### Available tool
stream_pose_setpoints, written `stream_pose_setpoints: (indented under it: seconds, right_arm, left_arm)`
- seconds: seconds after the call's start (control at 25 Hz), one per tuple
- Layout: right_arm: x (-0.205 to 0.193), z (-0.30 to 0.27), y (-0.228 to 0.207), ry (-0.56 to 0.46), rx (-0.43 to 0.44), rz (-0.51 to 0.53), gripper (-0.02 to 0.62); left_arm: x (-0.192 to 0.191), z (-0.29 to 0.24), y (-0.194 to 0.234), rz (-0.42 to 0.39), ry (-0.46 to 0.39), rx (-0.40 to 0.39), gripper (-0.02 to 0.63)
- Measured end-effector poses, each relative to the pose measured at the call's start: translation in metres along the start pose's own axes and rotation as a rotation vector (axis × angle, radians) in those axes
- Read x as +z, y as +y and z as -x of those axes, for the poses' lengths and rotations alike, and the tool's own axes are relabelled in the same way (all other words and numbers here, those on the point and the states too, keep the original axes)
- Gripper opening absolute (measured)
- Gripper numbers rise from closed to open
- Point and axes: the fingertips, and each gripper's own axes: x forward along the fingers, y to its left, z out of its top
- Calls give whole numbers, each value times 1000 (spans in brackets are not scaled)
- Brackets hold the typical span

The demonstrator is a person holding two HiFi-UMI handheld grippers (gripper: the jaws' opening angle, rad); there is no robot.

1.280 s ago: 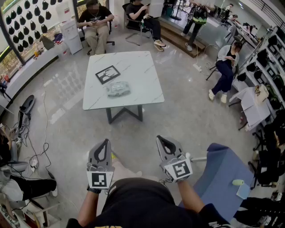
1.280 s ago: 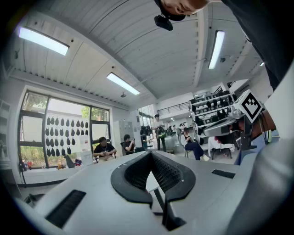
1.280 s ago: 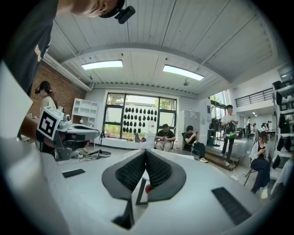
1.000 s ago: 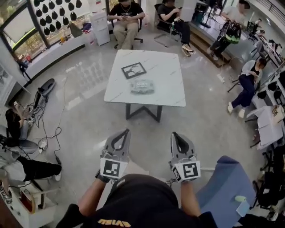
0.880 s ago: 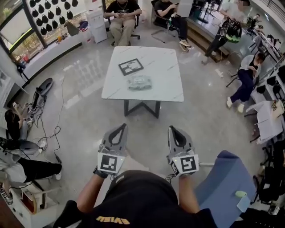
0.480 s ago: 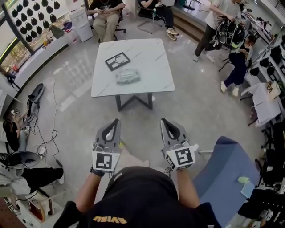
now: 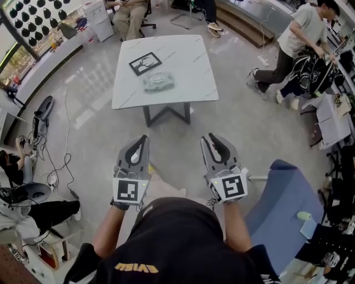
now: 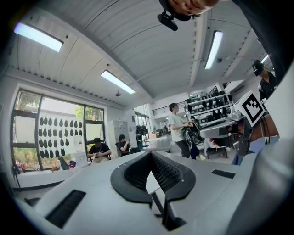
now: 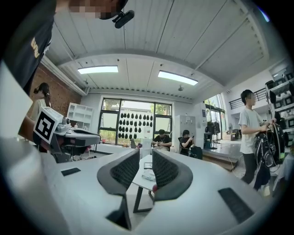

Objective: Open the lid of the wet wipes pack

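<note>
The wet wipes pack (image 7: 158, 81), pale grey-green, lies flat on the white marble table (image 7: 188, 61), far ahead of both grippers. My left gripper (image 7: 143, 138) is held out level at my waist, its jaws shut on nothing; in the left gripper view its tips (image 8: 150, 153) meet. My right gripper (image 7: 211, 136) is beside it and open. Its jaws have just been opening, with nothing between them. In the right gripper view the gap of the right gripper (image 9: 145, 151) frames the distant table (image 9: 138, 181) and the pack (image 9: 148, 174).
A black-framed marker card (image 7: 145, 62) lies on the table behind the pack. A blue chair (image 7: 283, 205) stands close at my right. Cables and gear (image 7: 39, 122) lie on the floor at left. A seated person (image 7: 130, 11) is beyond the table; another person (image 7: 299, 39) walks at upper right.
The right gripper's jaws have parted from shut to a narrow gap. The head view has shifted, so the table sits higher in the frame. A person has walked in at upper right.
</note>
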Motion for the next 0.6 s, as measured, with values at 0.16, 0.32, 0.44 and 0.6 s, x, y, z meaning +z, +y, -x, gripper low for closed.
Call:
stream_pose_setpoints:
  seconds: [0.16,0.32,0.44,0.6]
  right_arm:
    - [-2,1,-3,15,-4,-4,132]
    - [-4,1,-6,20,3,-5,186]
    - [-7,3,-4,27,9,-7,218]
    - [-13,4,-3,43,11,-13,250]
  left_arm:
    - [2,-2,0,2,0,-6,15]
    - [3,-7,-3,4,-9,-7,15]
    - [3,-7,-4,-3,-8,-10,15]
    - [0,-5,-3,-5,4,-7,15]
